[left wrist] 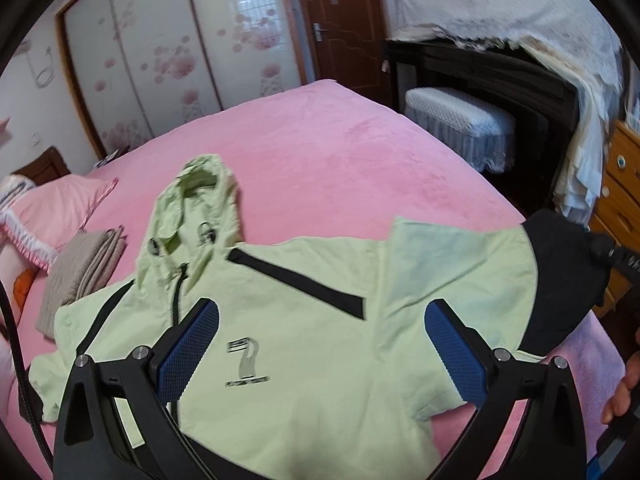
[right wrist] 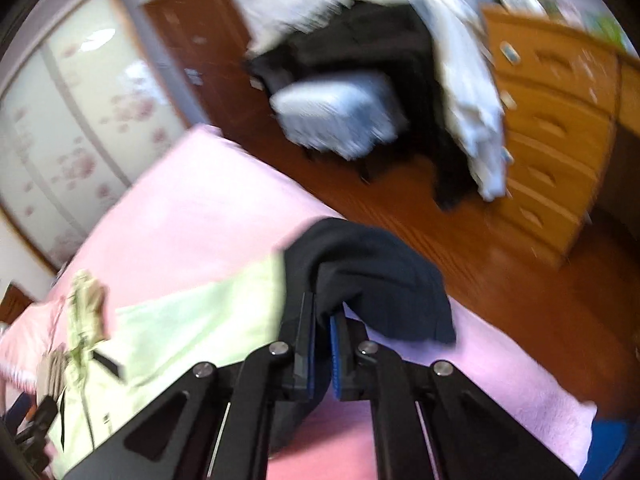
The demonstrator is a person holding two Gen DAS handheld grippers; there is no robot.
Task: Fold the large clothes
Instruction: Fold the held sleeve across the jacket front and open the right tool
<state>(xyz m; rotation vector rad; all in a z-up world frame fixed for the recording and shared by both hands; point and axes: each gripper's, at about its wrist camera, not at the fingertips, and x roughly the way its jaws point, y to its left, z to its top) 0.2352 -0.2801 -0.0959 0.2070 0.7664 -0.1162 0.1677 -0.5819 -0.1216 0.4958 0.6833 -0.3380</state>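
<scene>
A light green hooded jacket (left wrist: 300,340) with black trim lies front up on the pink bed (left wrist: 320,152), its hood (left wrist: 200,196) pointing toward the far side. My left gripper (left wrist: 322,308) hovers open over the chest, blue pads wide apart with nothing between them. In the right wrist view my right gripper (right wrist: 324,312) is shut on the black end of the jacket's sleeve (right wrist: 380,272), and the green body (right wrist: 180,320) trails off to the left. That black sleeve end (left wrist: 560,280) also shows lifted at the right in the left wrist view.
A folded beige cloth (left wrist: 84,268) and a pink pillow (left wrist: 52,208) lie left of the jacket. Past the bed's right edge stand a white-covered stool (left wrist: 460,124) and wooden drawers (right wrist: 552,128) on a wood floor. A person's fingers (left wrist: 624,384) show at the right edge.
</scene>
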